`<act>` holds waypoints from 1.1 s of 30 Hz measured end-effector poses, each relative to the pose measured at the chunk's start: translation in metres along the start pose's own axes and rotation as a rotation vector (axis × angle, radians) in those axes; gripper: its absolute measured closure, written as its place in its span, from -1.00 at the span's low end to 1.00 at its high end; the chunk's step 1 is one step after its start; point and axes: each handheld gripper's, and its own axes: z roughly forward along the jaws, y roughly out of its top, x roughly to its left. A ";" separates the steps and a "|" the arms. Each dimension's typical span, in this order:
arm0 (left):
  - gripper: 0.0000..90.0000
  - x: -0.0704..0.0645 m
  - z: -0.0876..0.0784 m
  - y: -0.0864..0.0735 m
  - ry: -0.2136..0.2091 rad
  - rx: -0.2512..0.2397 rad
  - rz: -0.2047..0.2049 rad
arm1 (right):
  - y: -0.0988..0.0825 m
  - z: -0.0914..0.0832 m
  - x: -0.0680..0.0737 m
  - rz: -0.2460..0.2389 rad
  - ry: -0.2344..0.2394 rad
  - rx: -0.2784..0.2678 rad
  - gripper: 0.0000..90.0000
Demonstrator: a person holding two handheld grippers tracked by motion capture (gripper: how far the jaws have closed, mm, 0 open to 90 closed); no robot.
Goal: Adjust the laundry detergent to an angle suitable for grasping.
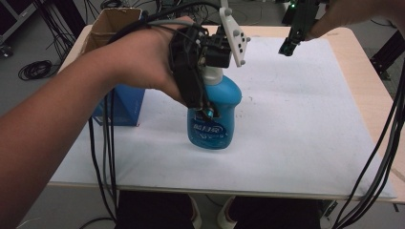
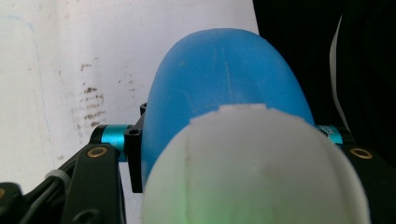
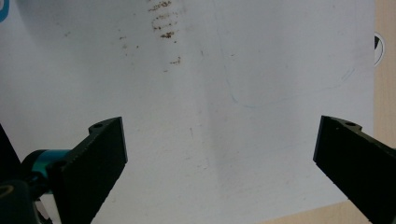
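Observation:
A blue plastic bottle (image 1: 213, 121) with a white cap stands upright over the middle of the white sheet (image 1: 296, 133). My left gripper (image 1: 209, 102) comes down from above and is shut on the bottle's upper body. In the left gripper view the white cap (image 2: 252, 172) and blue shoulder (image 2: 224, 74) bulge between the black fingers (image 2: 133, 154). I cannot tell whether the base touches the sheet. My right gripper (image 1: 287, 47) hangs above the sheet's far right part. It is open, with its jaws (image 3: 219, 158) wide apart and nothing between them.
An open cardboard box (image 1: 112, 24) sits at the table's far left corner, with a blue carton (image 1: 125, 106) in front of it, just left of the bottle. Cables (image 1: 102, 157) hang off the left and right table edges. Brown smudges (image 3: 163, 21) mark the sheet.

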 end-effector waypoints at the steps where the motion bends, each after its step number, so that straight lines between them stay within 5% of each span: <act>1: -0.13 0.000 0.002 0.001 0.000 -0.002 0.046 | 0.000 0.000 0.000 0.002 -0.001 0.001 -0.96; 7: -0.13 0.002 0.010 0.000 -0.013 0.013 0.131 | -0.002 0.000 0.001 0.002 -0.001 0.000 -0.96; 17: -0.13 0.010 0.021 -0.012 -0.001 0.019 0.174 | -0.006 0.002 0.000 0.012 -0.001 0.003 -0.96; 27: -0.13 0.015 0.031 -0.024 -0.018 -0.048 0.162 | -0.003 0.007 -0.003 0.013 0.007 0.008 -0.96; 33: -0.13 0.017 0.034 -0.025 -0.012 -0.031 0.179 | -0.003 0.008 -0.005 0.022 0.011 0.003 -0.96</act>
